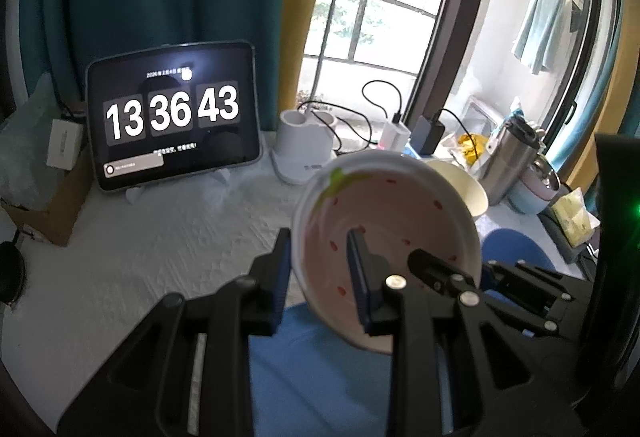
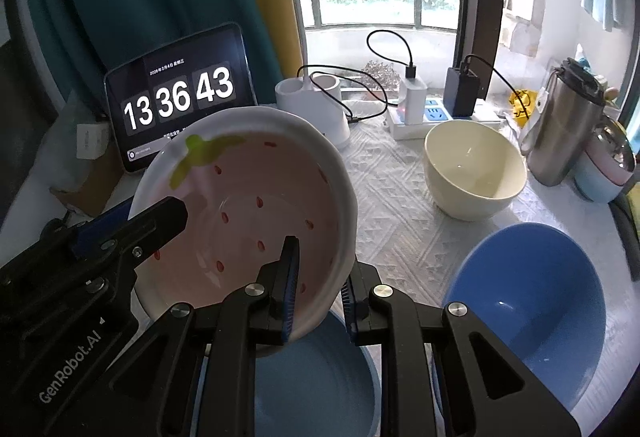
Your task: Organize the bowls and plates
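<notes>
Spanning the whole lower frame of both views, white quilted table cover (image 2: 400, 205); on it, lower right of the right wrist view, deep blue bowl (image 2: 532, 301), and bottom centre, pale blue plate (image 2: 320, 389) directly below the load. Held tilted above that plate, centre-left, strawberry-patterned bowl (image 2: 248, 209), pink inside with white rim: apparently glazed ceramic, so judged stiff, fairly heavy, slippery and breakable; best taken at the rim wall, as here. Round, hence no long axis; opening facing the cameras, green leaf mark toward upper left. Right of centre, upright cream bowl (image 2: 476, 169). Clamped on opposite rims of the patterned bowl, left gripper (image 1: 320, 273) and right gripper (image 2: 320, 289), one pad inside, one outside.
</notes>
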The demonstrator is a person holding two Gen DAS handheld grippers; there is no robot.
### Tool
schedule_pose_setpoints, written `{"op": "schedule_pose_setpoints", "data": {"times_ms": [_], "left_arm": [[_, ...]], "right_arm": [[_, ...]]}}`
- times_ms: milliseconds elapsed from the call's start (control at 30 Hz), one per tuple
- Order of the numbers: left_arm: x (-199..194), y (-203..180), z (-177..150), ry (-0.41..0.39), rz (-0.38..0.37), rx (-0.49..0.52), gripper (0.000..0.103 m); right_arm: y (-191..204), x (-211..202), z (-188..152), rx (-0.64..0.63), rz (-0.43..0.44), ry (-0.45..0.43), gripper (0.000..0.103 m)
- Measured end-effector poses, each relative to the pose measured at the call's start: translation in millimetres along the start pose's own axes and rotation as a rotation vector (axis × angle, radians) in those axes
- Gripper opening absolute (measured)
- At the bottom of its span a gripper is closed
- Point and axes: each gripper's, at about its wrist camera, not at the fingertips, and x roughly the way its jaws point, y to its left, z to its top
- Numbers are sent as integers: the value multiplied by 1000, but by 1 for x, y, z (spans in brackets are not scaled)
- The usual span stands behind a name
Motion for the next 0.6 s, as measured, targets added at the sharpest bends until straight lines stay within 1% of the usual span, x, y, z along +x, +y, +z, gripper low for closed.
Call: {"op": "schedule_pose_setpoints", "data": {"times_ms": [600], "left_arm": [[-24,-34,-3,-26,-22,34,28]], "right_arm": [[-23,-36,-9,35,0,-42,21]]}}
